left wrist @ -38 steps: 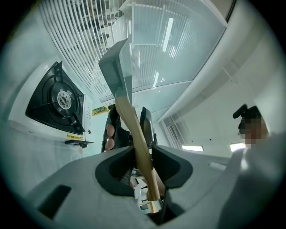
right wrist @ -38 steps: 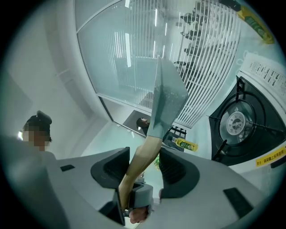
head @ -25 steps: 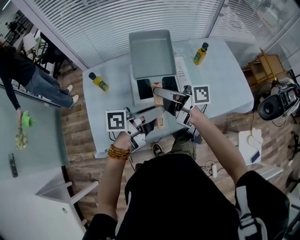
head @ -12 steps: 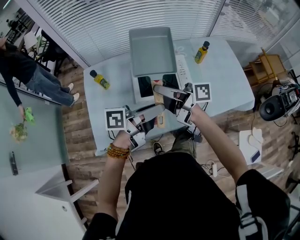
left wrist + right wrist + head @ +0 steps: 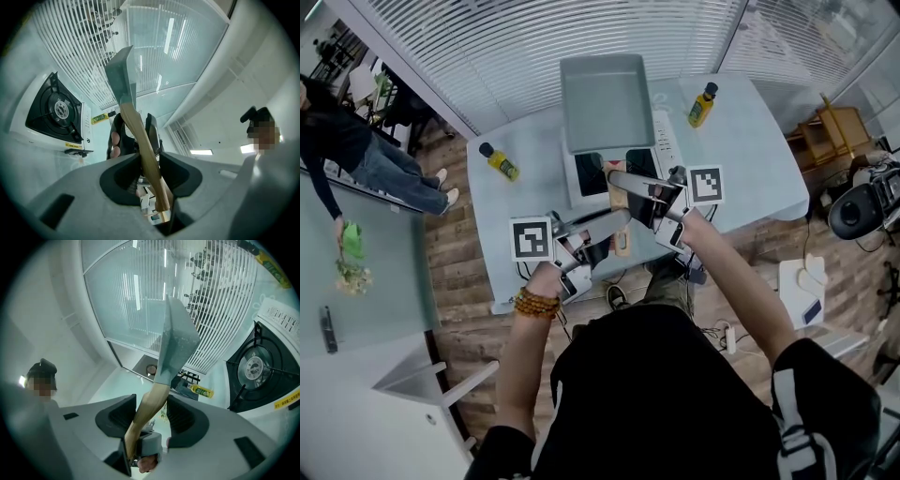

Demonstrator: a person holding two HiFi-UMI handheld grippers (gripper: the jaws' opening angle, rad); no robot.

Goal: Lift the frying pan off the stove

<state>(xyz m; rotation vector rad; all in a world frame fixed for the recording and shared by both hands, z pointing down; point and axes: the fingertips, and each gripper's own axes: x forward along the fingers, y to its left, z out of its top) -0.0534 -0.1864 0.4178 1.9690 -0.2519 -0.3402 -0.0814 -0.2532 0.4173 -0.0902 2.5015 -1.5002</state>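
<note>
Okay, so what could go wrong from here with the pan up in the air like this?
1. The left tongs and right tongs grip only the wooden handle, so the long grey pan could tip or twist.
2. It hangs over the stove; a slip would drop it there.
3. A sideways swing might hit a yellow bottle on the table.

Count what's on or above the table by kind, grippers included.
2 bottles: one left, one right
1 stove
1 pan, held above the stove
2 grippers: left gripper, right gripper, both on the pan's handle
Total: 6
</note>
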